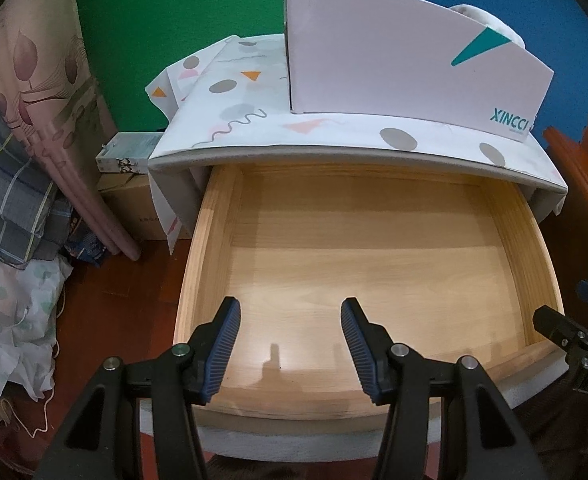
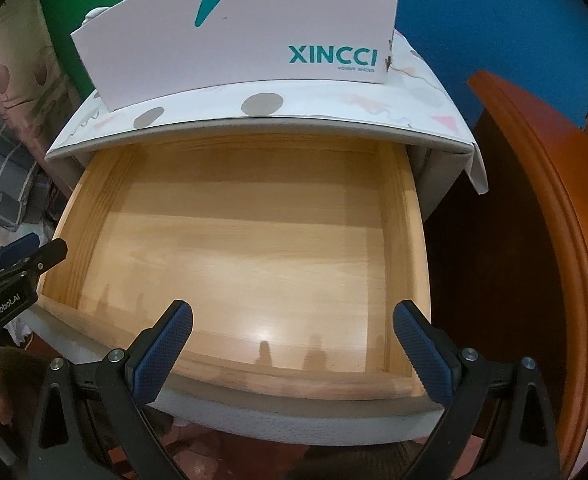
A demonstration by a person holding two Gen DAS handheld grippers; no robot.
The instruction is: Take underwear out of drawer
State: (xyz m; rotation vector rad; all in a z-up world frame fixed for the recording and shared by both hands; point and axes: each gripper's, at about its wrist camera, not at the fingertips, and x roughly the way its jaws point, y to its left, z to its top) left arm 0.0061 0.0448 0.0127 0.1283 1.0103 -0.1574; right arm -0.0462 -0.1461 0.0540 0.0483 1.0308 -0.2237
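As far as both views show: pale wooden pull-out drawer (image 1: 373, 248) open, bare inside.
Underwear: none visible, likely already out.
Left gripper (image 1: 290, 312): my jaws apart, empty.
Right gripper (image 2: 292, 316): jaws wide, empty.

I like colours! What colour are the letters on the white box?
Teal, on the white box; clearest in the right wrist view.

You see a white box (image 1: 393, 60) printed XINCCI standing on the cabinet top (image 1: 333, 136), which wears a patterned cover (image 1: 230, 92) of grey dots and orange triangles. Pale cloth (image 1: 489, 20) pokes out of the box. To the left, a small carton (image 1: 124, 152) sits on a brown carton (image 1: 134, 208), beside bedding (image 1: 18, 184). Behind stand green (image 1: 166, 12) and blue (image 2: 493, 16) mats; orange-brown wood (image 2: 553, 200) curves at right.
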